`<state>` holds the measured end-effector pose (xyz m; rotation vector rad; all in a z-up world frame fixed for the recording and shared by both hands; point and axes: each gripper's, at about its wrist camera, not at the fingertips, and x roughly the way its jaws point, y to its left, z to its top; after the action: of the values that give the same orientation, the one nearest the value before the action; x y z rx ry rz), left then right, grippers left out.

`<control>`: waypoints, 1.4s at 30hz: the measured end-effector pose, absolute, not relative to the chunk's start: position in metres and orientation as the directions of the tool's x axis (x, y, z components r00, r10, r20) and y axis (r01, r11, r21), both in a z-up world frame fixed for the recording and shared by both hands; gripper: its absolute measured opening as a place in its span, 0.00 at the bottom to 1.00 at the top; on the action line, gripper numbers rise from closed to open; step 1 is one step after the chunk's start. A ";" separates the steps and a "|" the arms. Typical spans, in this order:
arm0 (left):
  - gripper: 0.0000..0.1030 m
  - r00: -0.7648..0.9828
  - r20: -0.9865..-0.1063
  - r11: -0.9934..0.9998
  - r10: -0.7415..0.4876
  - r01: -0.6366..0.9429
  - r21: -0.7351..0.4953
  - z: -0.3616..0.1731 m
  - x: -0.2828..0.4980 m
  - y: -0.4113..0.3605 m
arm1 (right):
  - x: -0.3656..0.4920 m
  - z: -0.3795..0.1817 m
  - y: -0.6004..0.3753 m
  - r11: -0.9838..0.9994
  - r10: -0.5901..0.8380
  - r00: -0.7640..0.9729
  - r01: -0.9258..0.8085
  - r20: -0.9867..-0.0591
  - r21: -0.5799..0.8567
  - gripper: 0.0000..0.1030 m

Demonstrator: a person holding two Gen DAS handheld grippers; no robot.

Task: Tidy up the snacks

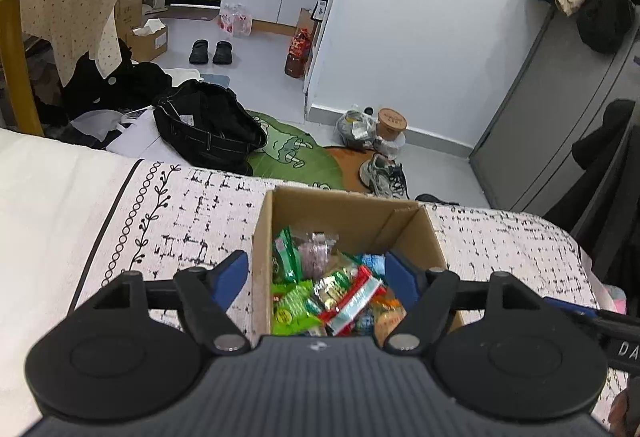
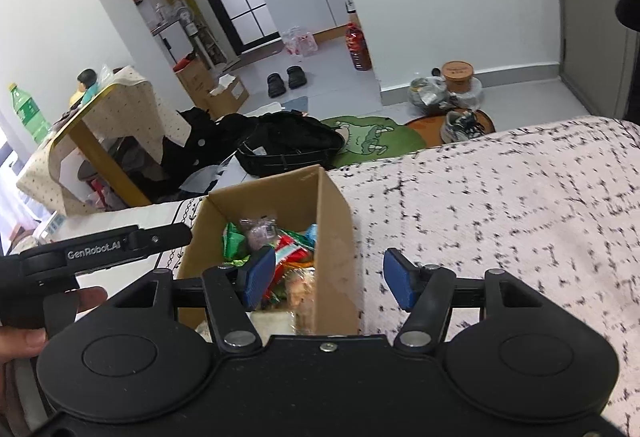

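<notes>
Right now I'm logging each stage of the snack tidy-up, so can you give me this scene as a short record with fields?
container: open cardboard box standing on a patterned bedspread
contents: mixed snack packets, green, red and orange wrappers, piled loosely
left tool: open, straddling the box's left wall, holding nothing
right tool: open, straddling the box's right wall, holding nothing
floor beyond: black bag, green mat, sneaker
loose snacks outside box: none visible

One cardboard box holds perhaps ten snack packets, blurred together; two black slippers far off, one sneaker right.
</notes>
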<state>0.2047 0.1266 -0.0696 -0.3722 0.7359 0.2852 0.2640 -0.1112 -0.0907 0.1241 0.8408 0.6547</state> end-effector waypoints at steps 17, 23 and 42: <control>0.92 0.687 -0.723 0.930 0.071 -0.308 -0.202 -0.037 0.168 0.082 | 0.238 -0.050 -0.181 0.837 0.542 0.551 -0.423 -0.634 0.348 0.86; 1.00 0.695 -0.717 0.945 0.057 -0.268 -0.184 -0.015 0.156 0.068 | 0.226 -0.036 -0.204 0.845 0.531 0.570 -0.407 -0.627 0.346 0.95; 1.00 0.708 -0.707 0.975 0.008 -0.161 -0.150 0.028 0.110 0.039 | 0.183 -0.001 -0.248 0.876 0.481 0.596 -0.363 -0.643 0.319 1.00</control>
<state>0.1099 0.0391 0.0284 -0.2073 0.7806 0.0943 0.1830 -0.2484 -0.0012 0.1614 0.7932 0.4923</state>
